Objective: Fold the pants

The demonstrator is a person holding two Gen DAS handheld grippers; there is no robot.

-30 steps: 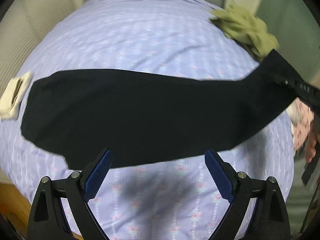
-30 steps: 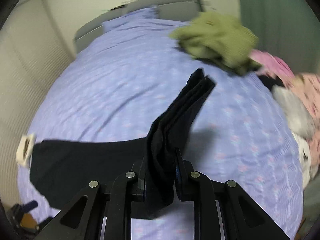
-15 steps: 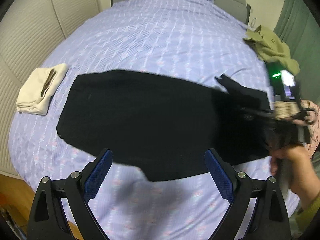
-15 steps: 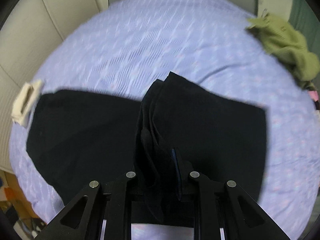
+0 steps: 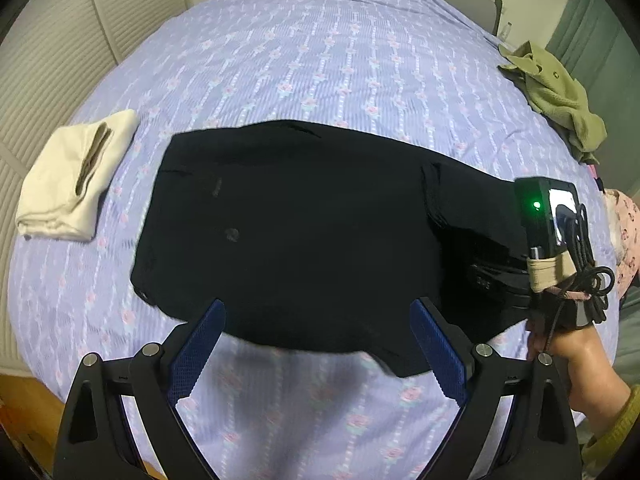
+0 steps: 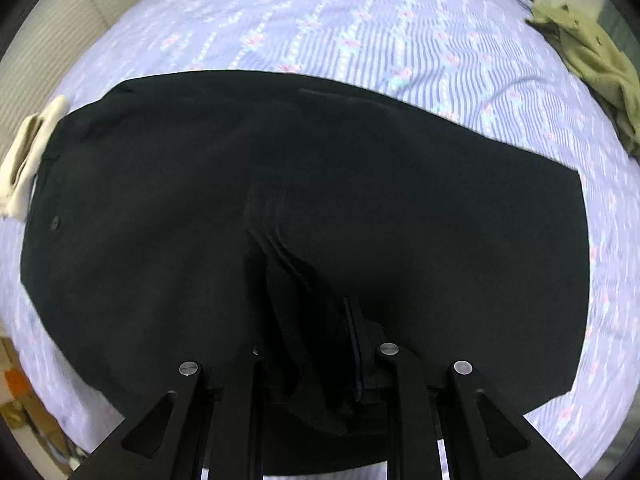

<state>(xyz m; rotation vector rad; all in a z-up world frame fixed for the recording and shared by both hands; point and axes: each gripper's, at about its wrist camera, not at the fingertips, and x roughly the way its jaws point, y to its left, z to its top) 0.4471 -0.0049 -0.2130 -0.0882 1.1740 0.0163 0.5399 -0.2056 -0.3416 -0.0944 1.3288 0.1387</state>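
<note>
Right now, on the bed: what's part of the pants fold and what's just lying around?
In the job:
- black pants, spread on the bed
- right hand-held gripper, shut on a bunch of the pants
- left hand-held gripper, open, holding nothing

Lying about:
- folded cream garment, left of the pants
- crumpled olive garment, far right
- pink floral fabric at the right edge

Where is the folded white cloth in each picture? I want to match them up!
Left wrist view: the folded white cloth lies at the left on the bed, apart from the black pants.
Right wrist view: only a sliver of it shows at the far left edge, beside the pants' end.
Shared landmark: the green garment at the upper right in both views.
</note>
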